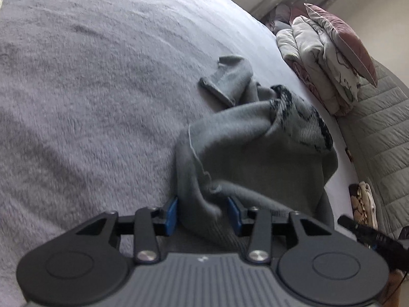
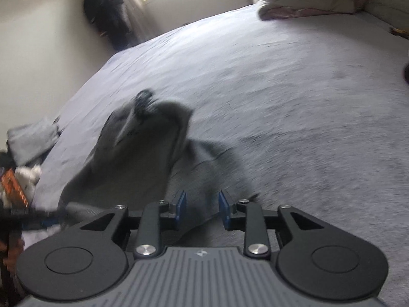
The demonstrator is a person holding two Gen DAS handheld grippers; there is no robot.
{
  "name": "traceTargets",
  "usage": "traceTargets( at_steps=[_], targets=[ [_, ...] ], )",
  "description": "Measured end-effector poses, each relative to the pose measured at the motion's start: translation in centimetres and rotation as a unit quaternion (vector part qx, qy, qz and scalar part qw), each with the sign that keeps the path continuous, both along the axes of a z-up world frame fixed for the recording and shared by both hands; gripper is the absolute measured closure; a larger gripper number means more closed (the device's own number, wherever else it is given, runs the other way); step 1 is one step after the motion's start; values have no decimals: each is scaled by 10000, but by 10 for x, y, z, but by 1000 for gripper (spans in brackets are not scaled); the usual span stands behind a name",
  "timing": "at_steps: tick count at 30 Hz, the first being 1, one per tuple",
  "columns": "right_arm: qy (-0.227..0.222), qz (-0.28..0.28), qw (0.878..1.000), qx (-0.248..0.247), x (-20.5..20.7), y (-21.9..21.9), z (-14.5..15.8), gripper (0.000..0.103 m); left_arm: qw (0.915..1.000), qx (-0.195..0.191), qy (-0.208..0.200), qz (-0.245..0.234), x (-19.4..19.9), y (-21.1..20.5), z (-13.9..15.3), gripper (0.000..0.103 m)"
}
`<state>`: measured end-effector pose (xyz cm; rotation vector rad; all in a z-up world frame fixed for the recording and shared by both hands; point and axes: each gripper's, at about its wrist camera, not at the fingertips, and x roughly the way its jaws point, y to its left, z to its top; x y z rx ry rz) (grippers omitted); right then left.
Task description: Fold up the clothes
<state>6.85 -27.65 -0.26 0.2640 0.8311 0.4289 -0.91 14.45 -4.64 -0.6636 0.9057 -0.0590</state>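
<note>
Your left gripper (image 1: pixel 202 213) has a bunched fold of the grey sweater (image 1: pixel 255 153) between its blue pads (image 1: pixel 171 213), jaws narrowed onto the cloth, which fills the gap. Your right gripper (image 2: pixel 202 209) sits low over the same garment (image 2: pixel 143 153); cloth shows between its pads (image 2: pixel 182 206), but the jaws stand fairly apart and the frame is blurred, so you cannot tell whether it really grips. The sweater lies crumpled on the grey fleece bedspread (image 1: pixel 89 102), partly lifted off it, one sleeve (image 1: pixel 225 81) trailing flat toward the stack of folded bedding (image 1: pixel 319 58). A dark patterned band (image 1: pixel 288 105) marks what looks like the collar or hem.

Handling, as a judgement: soft knit, light, limp, no stiffness. It will sag and drag between your two holds, and fleece under it probably adds friction. Take it at seams or edges, shoulder or hem corners, not mid-panel bunches like the left one now. Not folded as it lies.
</note>
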Motion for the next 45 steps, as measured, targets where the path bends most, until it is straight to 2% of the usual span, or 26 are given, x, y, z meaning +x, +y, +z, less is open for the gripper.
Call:
traceTargets(
  at_steps=[4,9,14,22,24,25,26,27,32,34,39,45],
  targets=[
    [-67,-353,9993,-57,10,-10,-2,72,9999,107,-14,-35,1,-5,1,61],
    [38,-517,9981,-318,34,-5,-18,72,9998,192,-30,-29,3,-9,0,63],
    [186,-455,9982,-344,52,10,-33,72,9996,269,-78,-37,3,-12,-2,63],
    [-6,-288,9979,-586,60,32,-37,70,9995,271,-129,-53,5,-13,-3,63],
    [-94,-202,9971,-726,60,39,-37,74,9994,317,-122,-55,6,-13,-2,71],
    [-138,-160,9966,-797,60,42,-37,85,9993,347,-117,-56,7,-14,-2,77],
    [-180,-136,9962,-842,59,44,-35,91,9993,365,-121,-46,8,-14,-2,89],
    [-221,-114,9958,-885,57,46,-34,92,9993,345,-139,-28,8,-14,-2,96],
    [-555,-266,9922,-1081,37,38,-19,95,9982,444,-399,22,-3,-11,14,96],
    [-655,-337,9910,-1120,25,28,-10,96,9971,557,-509,-28,-10,-10,23,97],
    [-891,-449,9874,-1232,-7,5,10,96,9960,551,-666,-226,-23,-7,37,97],
    [-757,-268,9870,-1394,-46,-12,10,97,9954,478,-678,-471,-32,-6,45,97]
  ],
)
